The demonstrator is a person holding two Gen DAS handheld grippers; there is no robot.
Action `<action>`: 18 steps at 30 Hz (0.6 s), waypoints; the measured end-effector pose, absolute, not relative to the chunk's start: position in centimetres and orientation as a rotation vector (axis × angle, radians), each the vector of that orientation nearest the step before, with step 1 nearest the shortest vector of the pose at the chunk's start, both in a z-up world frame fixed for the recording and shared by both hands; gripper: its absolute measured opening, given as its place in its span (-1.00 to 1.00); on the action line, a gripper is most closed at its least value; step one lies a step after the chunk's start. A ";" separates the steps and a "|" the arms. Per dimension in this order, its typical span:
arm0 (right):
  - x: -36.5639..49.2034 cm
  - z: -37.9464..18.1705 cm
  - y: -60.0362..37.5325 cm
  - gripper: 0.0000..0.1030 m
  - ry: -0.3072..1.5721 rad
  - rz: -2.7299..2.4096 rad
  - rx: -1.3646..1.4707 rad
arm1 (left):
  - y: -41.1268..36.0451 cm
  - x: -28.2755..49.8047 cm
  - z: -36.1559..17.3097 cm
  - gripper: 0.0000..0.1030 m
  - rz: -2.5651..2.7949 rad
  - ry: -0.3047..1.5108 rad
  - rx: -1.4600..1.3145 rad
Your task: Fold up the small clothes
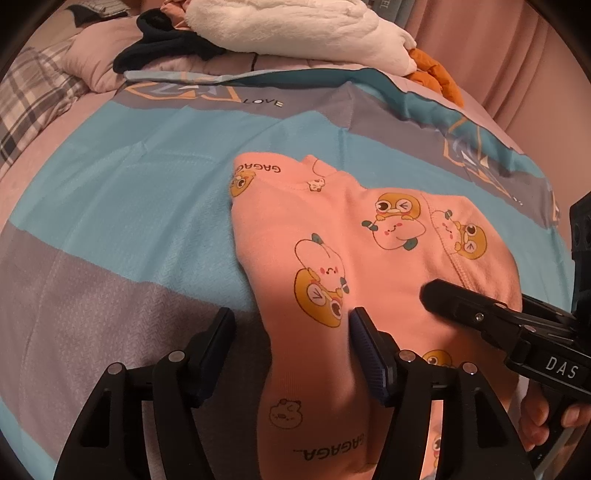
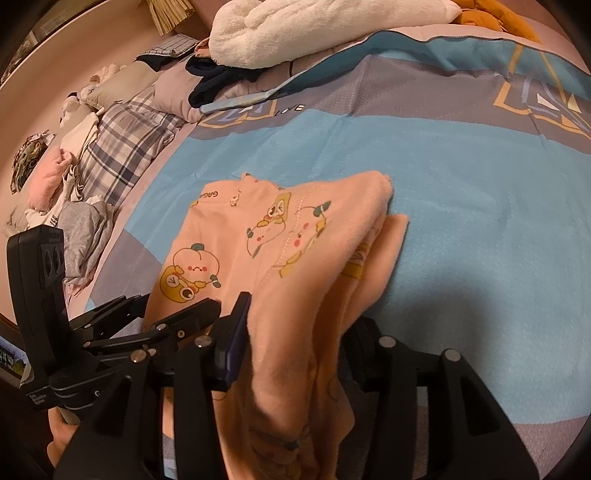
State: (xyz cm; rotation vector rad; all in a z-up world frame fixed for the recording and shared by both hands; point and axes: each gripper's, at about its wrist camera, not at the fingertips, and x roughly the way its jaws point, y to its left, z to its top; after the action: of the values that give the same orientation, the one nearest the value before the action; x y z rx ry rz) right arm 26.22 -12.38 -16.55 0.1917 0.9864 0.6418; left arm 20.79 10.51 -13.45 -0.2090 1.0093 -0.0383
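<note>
Lying on the blue bedsheet [image 1: 122, 192], a pink cartoon-print garment [image 1: 332, 236] sits between both parted hand-held grippers, left hand-held gripper [image 1: 291, 325] and right hand-held gripper [image 2: 295, 325].

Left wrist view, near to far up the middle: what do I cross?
Left gripper → pink printed garment → blue and grey bedsheet → white fluffy blanket.
</note>
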 end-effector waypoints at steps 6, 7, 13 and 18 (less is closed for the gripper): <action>26.3 -16.6 -12.5 -0.02 0.988 0.637 0.192 | 10.7 20.7 -13.5 0.35 -0.026 1.012 -0.208; 26.3 -16.6 -12.5 -0.01 0.988 0.635 0.192 | 10.7 20.7 -13.5 0.35 -0.023 1.012 -0.208; 26.1 -16.6 -12.6 0.08 0.990 0.616 0.189 | 10.9 20.8 -13.6 0.37 -0.023 1.014 -0.210; 26.1 -16.6 -12.7 0.12 0.992 0.605 0.194 | 11.1 20.7 -13.7 0.48 -0.015 1.016 -0.213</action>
State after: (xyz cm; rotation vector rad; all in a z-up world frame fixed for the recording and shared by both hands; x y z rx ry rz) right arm 26.10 -12.71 -16.57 0.1944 0.9915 0.6049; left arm 20.69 11.11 -13.66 -0.2130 1.0156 -0.0151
